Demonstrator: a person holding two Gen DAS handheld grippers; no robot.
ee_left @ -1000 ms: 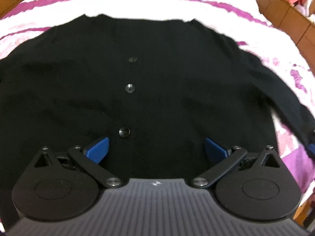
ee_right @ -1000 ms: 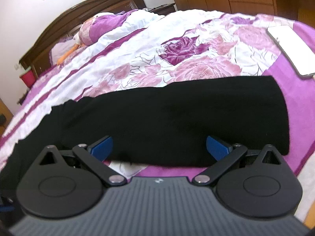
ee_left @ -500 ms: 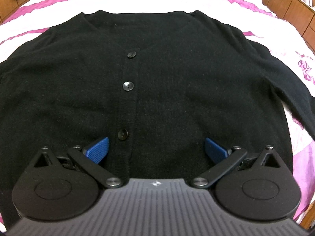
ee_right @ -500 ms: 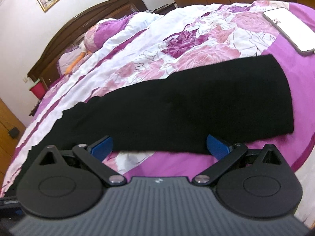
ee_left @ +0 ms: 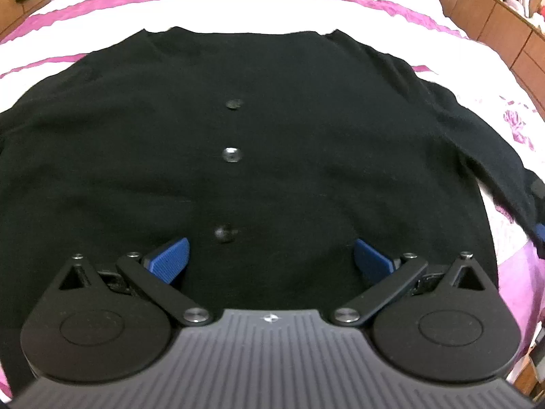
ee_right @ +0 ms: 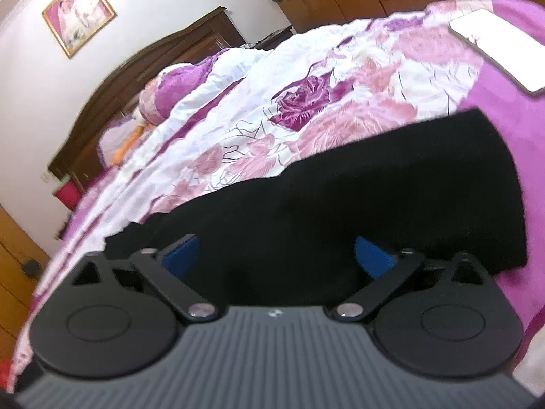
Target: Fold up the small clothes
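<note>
Across the middle of the bed, a black cardigan (ee_left: 306,156) is spread flat, front up, its three buttons (ee_left: 231,154) in a line down the centre and its neckline toward the far edge of the floral bedspread (ee_left: 259,6). One sleeve (ee_right: 391,191) is stretched out sideways toward the bed's right edge, its cuff lying on the purple border not far from a white phone (ee_right: 494,54).

The left gripper (ee_left: 270,259) is held low over the hem, jaws spread wide with nothing between the blue pads (ee_left: 168,259). The right gripper (ee_right: 274,255) is poised over the sleeve, likewise released and empty; whether its pads touch the knit cannot be told from the blurred view.

The garment appears laid out and no fold is yet made, so the first fold seems to be in hand. A pinch on the sleeve near the cuff would be called for next, followed by a sweep across the chest, with the body kept flat.
</note>
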